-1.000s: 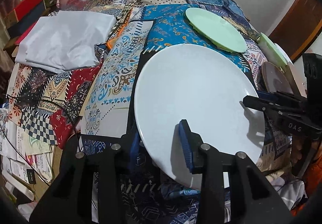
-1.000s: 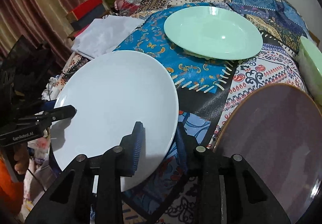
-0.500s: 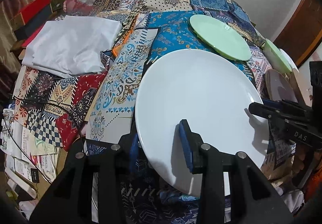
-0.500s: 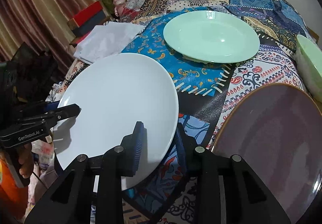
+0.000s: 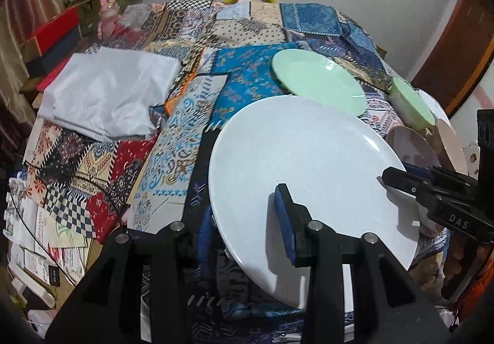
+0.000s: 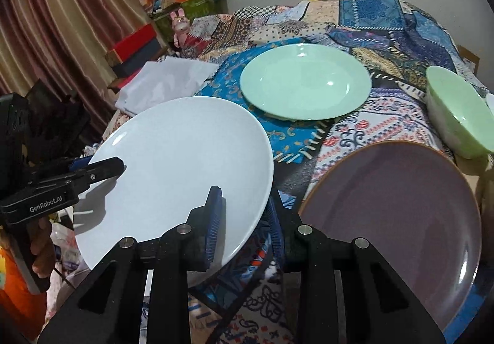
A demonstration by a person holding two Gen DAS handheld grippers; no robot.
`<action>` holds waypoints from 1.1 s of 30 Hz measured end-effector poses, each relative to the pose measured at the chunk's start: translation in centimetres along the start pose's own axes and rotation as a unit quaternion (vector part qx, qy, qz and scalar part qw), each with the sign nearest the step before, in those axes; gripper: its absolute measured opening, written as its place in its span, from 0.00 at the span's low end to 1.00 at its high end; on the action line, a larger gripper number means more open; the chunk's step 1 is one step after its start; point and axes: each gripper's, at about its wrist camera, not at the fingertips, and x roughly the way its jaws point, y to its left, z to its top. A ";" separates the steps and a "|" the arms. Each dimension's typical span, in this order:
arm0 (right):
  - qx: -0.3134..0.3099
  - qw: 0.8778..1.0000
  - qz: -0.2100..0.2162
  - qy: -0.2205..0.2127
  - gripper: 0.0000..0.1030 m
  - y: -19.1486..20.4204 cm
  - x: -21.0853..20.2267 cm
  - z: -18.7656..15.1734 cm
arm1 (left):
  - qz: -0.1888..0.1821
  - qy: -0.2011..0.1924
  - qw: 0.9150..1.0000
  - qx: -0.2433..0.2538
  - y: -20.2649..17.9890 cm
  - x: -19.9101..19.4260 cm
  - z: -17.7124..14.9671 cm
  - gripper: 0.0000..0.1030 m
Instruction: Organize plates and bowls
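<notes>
Since the earlier frames: white plate (image 5: 308, 177) carried higher and tipped more; more wall and shelf clutter shows along the top of both views.

Item 1, white plate. Large, round, glossy, shallow-rimmed. Held clear of the table between both tools, lower centre of each view. Your left gripper (image 5: 244, 232) has its jaws closed on the near rim, one blue pad on top and the other beneath; your right gripper (image 6: 244, 220) grips the opposite rim the same way.

Item 2, green plate (image 6: 305, 86). Pale mint, glazed, with highlights in its well. Lies flat on the blue patch of the patchwork cloth (image 6: 383, 32), upper centre of the right view.

Item 3, purple plate (image 6: 398, 214). Matt mauve with a thin brown rim, lower right of the right view.

Item 4, green bowl (image 6: 457, 118). Deep, rounded, glossy, at the right edge (a pinkish dish (image 5: 449, 143) beyond it shows only in the left view).

Item 5, folded grey cloth (image 5: 108, 97). Smooth and creased, upper left.

Step in hand, by my reading: you are carrying the white plate towards a stack, probably onto the green plate.

Next move calls for: level the plate, centre it over the chosen plate, lower both sides evenly, and release only when it rests. The glaze looks slick, so an uneven release may let it slide.
</notes>
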 end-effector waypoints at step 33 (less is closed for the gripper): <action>0.064 0.993 -0.047 -0.089 0.26 -7.5 -10.4 -3.1 | -0.054 -0.023 0.994 0.095 -13.4 -1.9 2.2 0.37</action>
